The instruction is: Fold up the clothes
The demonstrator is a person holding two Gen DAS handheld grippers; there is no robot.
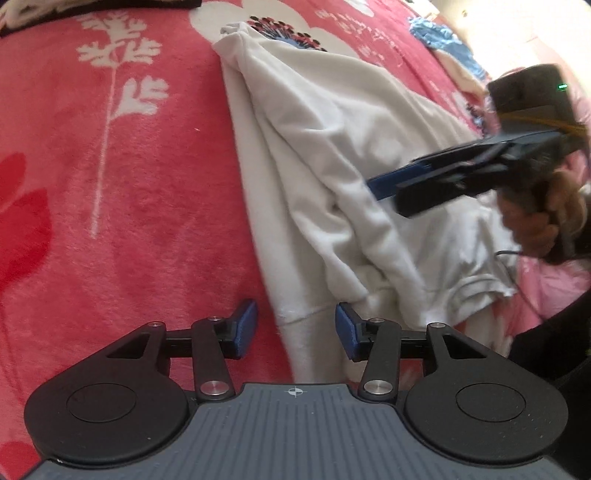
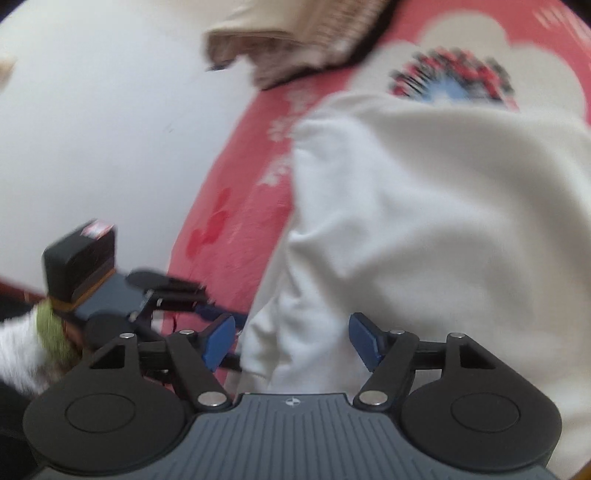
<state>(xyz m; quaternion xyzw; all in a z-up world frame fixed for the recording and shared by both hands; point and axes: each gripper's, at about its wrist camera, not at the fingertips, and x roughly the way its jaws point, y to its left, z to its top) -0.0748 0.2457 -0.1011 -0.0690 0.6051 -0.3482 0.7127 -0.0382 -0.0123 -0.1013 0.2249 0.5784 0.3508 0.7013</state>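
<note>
We see a white garment lying rumpled on a bed covered by a red blanket printed with white leaf and flower shapes. The garment runs as a long folded strip up the blanket, one narrow end reaching a white flower print with a dark, red and blue centre, the other end, with its ribbed hem, lying nearest the left claw.

Our left claw hangs over that near end, its jaws partly apart. The blue pads press on nothing: one sits over the red blanket just beside the garment's edge, the other over the white cloth, and the hem shows in the gap between them.

Our right claw stands wider open, and we see white fabric between its pads without any grip on it. From the left wrist view the same claw reaches in from the right above the middle of the garment, held by a hand.

The right wrist view is blurred. It shows a beige knitted item near the far edge of the bed and a pale wall beyond that.
</note>
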